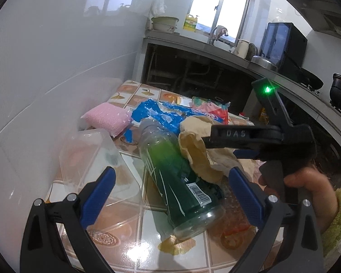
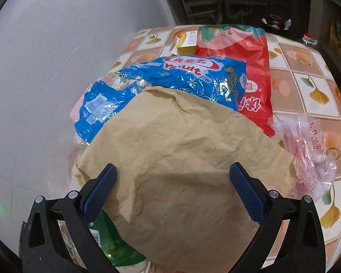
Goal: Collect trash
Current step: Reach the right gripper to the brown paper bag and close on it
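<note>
A clear bottle of green liquid point(image 1: 179, 182) lies on the tiled table point(image 1: 116, 227), between the spread fingers of my open left gripper point(image 1: 172, 193). A crumpled brown paper bag point(image 1: 200, 152) rests against the bottle's right side. My right gripper point(image 1: 220, 145), held by a hand point(image 1: 307, 182), reaches over that bag. In the right wrist view the brown paper bag point(image 2: 181, 154) fills the space under my open right gripper point(image 2: 172, 191), with nothing pinched. Behind it lie a blue Yakult wrapper point(image 2: 181, 77), a red bag point(image 2: 245, 68) and a crinkled clear plastic bag point(image 2: 307, 141).
A clear plastic container point(image 1: 95, 159) and a pink pack point(image 1: 106, 118) lie by the white wall point(image 1: 34, 79) on the left. A small yellow box point(image 2: 186, 43) sits at the table's far end. Beyond stands a kitchen counter point(image 1: 193, 45) with a sink, kettle and pots.
</note>
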